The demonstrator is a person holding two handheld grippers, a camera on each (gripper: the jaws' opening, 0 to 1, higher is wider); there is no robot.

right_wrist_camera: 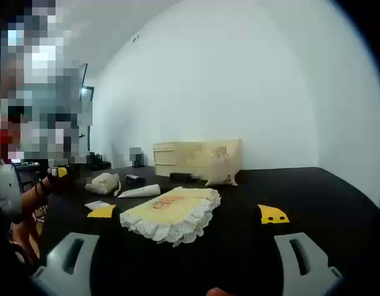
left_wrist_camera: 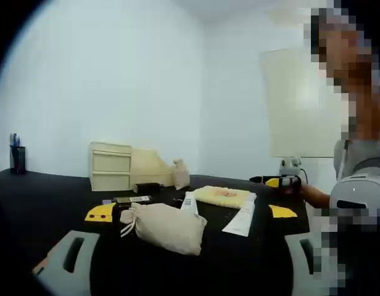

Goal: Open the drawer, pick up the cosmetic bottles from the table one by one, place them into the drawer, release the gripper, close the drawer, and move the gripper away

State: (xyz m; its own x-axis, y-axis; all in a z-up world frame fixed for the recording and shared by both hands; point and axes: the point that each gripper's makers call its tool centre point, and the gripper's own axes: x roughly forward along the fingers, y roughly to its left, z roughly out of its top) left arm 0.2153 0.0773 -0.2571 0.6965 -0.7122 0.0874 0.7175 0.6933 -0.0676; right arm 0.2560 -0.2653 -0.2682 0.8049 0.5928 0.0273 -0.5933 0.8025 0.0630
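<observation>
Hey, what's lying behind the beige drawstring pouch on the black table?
Behind the beige drawstring pouch lie a white tube and a yellow lace-trimmed cloth. The tube's lower end is covered by the pouch, so whatever sits directly behind it cannot be seen.

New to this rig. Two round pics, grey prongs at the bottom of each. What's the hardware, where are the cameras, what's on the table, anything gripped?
No robot arm here: a person holds a two-jaw gripper in each hand, with a fisheye camera on each looking along its jaws. The grey prongs are those jaws. The left gripper and right gripper both stand open and hold nothing.

On the black table: a cream drawer unit, shut, a drawstring pouch, white tubes, a dark cosmetic bottle, a yellow lace-edged cloth and yellow markers.
</observation>
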